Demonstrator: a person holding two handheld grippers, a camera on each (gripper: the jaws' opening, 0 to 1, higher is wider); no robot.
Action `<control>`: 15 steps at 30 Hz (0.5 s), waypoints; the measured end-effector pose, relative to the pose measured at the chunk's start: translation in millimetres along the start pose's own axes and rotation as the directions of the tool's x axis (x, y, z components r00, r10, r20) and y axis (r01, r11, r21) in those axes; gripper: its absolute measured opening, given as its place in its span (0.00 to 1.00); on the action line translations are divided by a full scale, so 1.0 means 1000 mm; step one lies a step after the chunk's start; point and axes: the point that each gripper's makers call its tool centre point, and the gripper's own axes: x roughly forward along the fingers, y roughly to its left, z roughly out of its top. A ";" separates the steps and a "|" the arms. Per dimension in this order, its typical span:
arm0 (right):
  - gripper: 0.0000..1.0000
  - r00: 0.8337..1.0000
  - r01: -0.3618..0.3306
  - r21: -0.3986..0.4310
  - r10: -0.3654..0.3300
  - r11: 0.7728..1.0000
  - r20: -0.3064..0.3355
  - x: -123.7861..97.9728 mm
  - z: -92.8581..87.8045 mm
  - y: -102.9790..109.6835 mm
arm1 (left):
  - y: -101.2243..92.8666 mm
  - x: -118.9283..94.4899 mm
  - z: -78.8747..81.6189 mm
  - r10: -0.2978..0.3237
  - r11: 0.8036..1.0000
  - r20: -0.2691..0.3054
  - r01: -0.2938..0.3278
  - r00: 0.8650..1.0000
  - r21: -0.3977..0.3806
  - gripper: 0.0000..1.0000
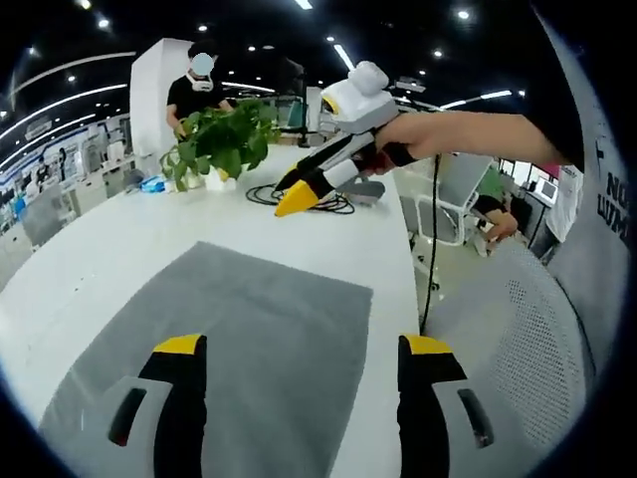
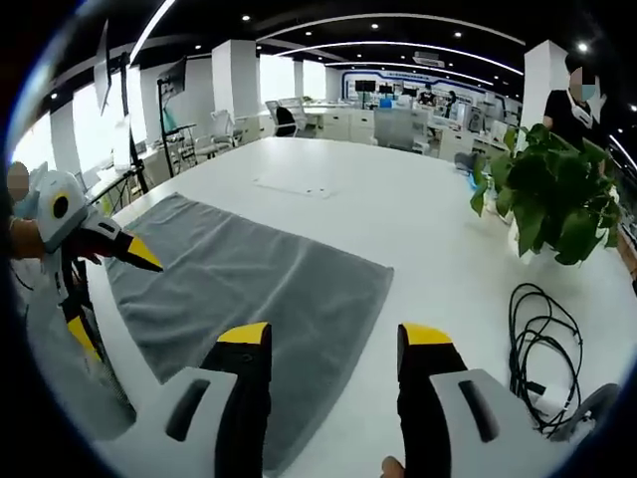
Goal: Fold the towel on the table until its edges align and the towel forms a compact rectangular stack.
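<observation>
The white tabletop carries a grey towel spread flat in a single layer, one long edge running along the tabletop's near side. Beyond it stands a leafy plant in a small white pot (the pot shows in the left gripper view). A coiled black cable lies on the bare surface near the plant. A person stands behind the plant.

The left gripper hovers over the towel, fingers spread wide apart and holding nothing. The right gripper hangs above the towel's corner, fingers likewise parted and empty; in the left gripper view it appears raised in a hand, yellow tips together there.
</observation>
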 end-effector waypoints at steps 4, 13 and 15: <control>0.48 1.000 0.010 -0.018 -0.010 1.000 0.001 0.006 0.003 -0.004 | -0.008 0.013 0.004 -0.046 0.999 -0.006 0.046 0.999 0.016 0.80; 0.46 0.998 0.040 -0.138 -0.046 0.990 -0.041 0.023 0.003 -0.019 | -0.027 0.045 0.007 -0.119 0.993 -0.022 0.119 0.993 0.019 0.75; 0.46 0.999 0.032 -0.128 -0.036 0.991 -0.032 0.027 0.007 -0.016 | -0.031 0.051 0.009 -0.128 0.991 -0.023 0.128 0.992 0.027 0.75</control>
